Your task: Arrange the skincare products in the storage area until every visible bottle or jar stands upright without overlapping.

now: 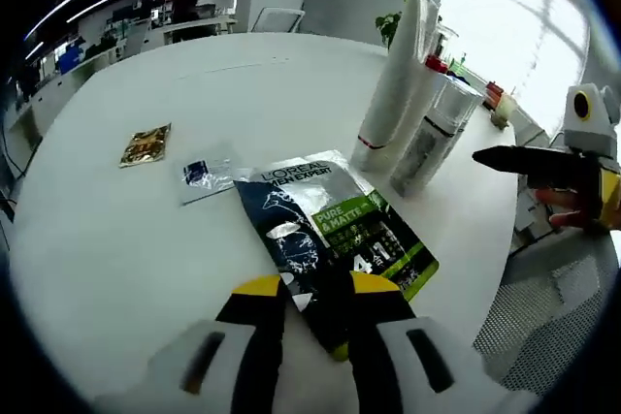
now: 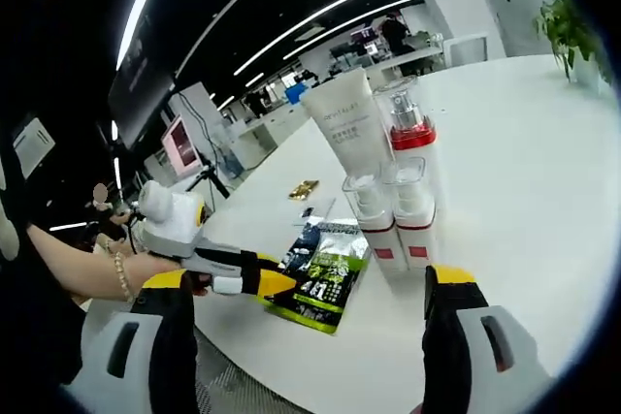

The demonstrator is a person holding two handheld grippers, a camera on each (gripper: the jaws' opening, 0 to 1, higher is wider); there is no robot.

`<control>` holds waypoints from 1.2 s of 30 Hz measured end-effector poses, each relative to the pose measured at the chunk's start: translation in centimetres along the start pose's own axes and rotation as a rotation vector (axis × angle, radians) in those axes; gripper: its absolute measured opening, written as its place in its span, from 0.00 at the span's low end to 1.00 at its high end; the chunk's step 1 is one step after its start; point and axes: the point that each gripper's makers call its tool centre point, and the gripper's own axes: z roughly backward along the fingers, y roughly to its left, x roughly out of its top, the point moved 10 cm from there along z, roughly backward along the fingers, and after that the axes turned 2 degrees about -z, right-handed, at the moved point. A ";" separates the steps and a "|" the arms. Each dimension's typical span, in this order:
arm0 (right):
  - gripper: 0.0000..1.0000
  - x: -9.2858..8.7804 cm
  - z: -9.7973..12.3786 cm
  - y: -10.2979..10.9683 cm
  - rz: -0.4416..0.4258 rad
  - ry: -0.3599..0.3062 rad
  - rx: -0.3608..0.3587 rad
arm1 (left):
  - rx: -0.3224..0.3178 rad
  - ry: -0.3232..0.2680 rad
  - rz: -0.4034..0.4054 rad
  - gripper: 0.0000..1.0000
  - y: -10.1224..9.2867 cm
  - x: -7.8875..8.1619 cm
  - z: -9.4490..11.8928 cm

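Left hand-held gripper (image 1: 317,302) clamped on the near corner of the sachet (image 1: 330,225), flat on the white tabletop (image 1: 116,239). Right hand-held gripper (image 2: 309,302) spread wide, holding nothing, facing the upright tube (image 2: 347,128) and bottles (image 2: 412,191) just beyond the sachet

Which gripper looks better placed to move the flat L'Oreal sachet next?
Left, probably. The left gripper already has its jaws at the edge of the L'Oreal sachet, while the right gripper is open wide and faces the upright bottles.
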 end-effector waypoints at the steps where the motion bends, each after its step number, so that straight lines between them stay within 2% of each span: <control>1: 0.98 0.0 0.0 0.0 0.000 0.000 0.000 | 0.000 0.002 -0.003 0.19 0.0 0.0 0.0; 23: 0.98 0.0 0.1 0.0 0.014 0.009 -0.003 | 0.007 -0.002 -0.023 0.25 -0.1 0.1 0.5; 36: 0.98 0.1 0.3 -0.3 0.055 0.025 -0.006 | 0.032 -0.018 -0.011 0.34 0.4 0.2 2.3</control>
